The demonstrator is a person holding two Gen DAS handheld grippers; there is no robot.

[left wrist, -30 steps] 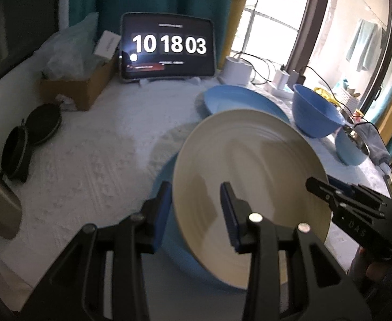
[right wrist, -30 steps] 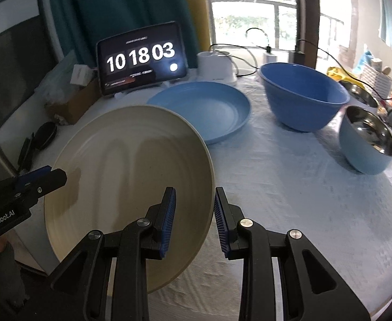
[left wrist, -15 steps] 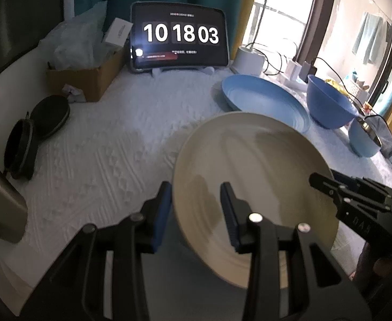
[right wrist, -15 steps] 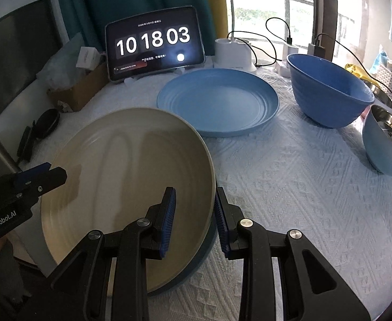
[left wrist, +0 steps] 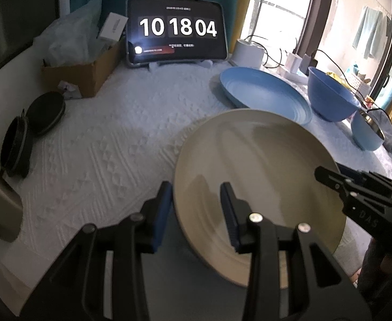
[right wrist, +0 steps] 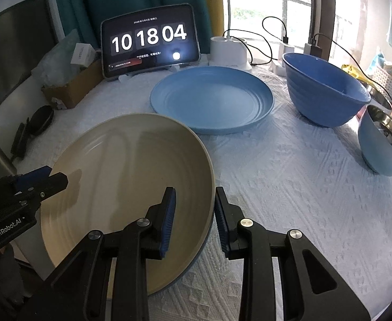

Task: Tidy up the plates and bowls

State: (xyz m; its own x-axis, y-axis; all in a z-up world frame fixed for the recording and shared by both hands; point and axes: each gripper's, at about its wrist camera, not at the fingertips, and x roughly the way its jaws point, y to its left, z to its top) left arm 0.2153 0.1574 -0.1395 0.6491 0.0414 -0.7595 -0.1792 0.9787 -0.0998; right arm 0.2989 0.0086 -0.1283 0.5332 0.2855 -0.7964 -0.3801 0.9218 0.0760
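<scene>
A cream plate [left wrist: 257, 171] [right wrist: 131, 176] rests on a blue plate whose rim [right wrist: 196, 256] shows beneath it at the table's near edge. My left gripper [left wrist: 196, 211] straddles the cream plate's left rim with its jaws parted, not pinching. My right gripper [right wrist: 193, 219] straddles its right rim the same way. A second blue plate [right wrist: 212, 99] [left wrist: 265, 93] lies behind. A large blue bowl [right wrist: 324, 88] [left wrist: 330, 96] and a small blue steel-lined bowl [right wrist: 386, 141] [left wrist: 367, 133] stand to the right.
A tablet clock [right wrist: 150, 40] stands at the back, beside a cardboard box [left wrist: 89, 72] with bags. A black case [left wrist: 30, 128] lies at the left. A white charger base [right wrist: 230, 50] with cables sits behind the plates. White textured cloth [right wrist: 289, 187] covers the table.
The cream plate has come down from its tilt and now lies flat on the blue plate. Both grippers lowered with it and their jaws have loosened around its rim.
</scene>
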